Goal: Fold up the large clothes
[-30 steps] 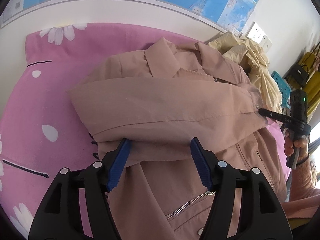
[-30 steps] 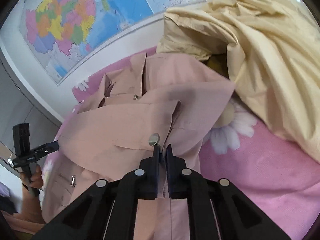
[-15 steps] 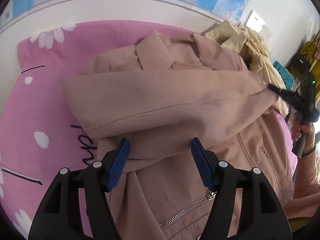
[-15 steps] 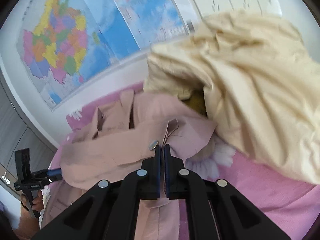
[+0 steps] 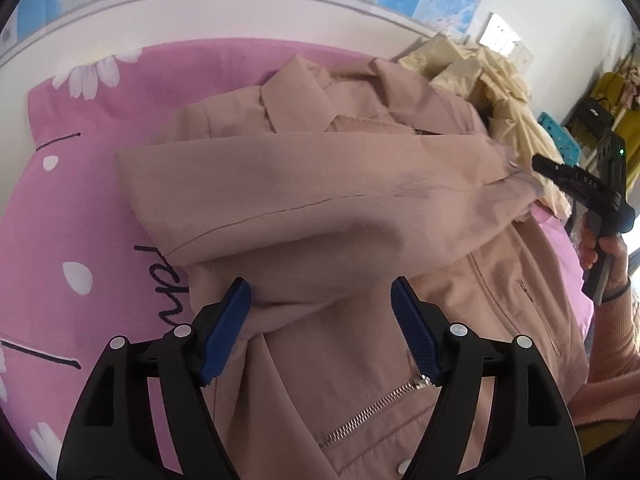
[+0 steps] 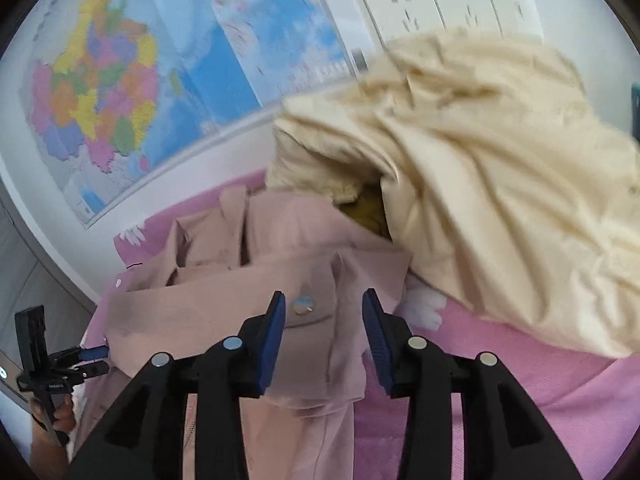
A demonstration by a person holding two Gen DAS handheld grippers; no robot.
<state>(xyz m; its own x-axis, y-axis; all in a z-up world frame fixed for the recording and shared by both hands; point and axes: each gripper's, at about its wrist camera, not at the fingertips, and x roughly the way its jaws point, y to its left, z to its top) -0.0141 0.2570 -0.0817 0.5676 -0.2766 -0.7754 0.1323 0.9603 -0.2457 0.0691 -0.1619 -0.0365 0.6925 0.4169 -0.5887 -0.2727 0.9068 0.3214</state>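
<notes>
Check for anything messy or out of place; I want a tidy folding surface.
A crumpled cream garment is heaped at the bed's head, its edge lying over the pink jacket's shoulder. The jacket's folded sleeve lies slightly slanted. Both grippers are open; nothing looks damaged.

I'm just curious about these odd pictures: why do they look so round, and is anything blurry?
Both views are fisheye, with dark rounded corners. Left wrist: the pink jacket sleeve is slightly smeared. Right wrist: the wall map and cream garment are blurred.
</notes>
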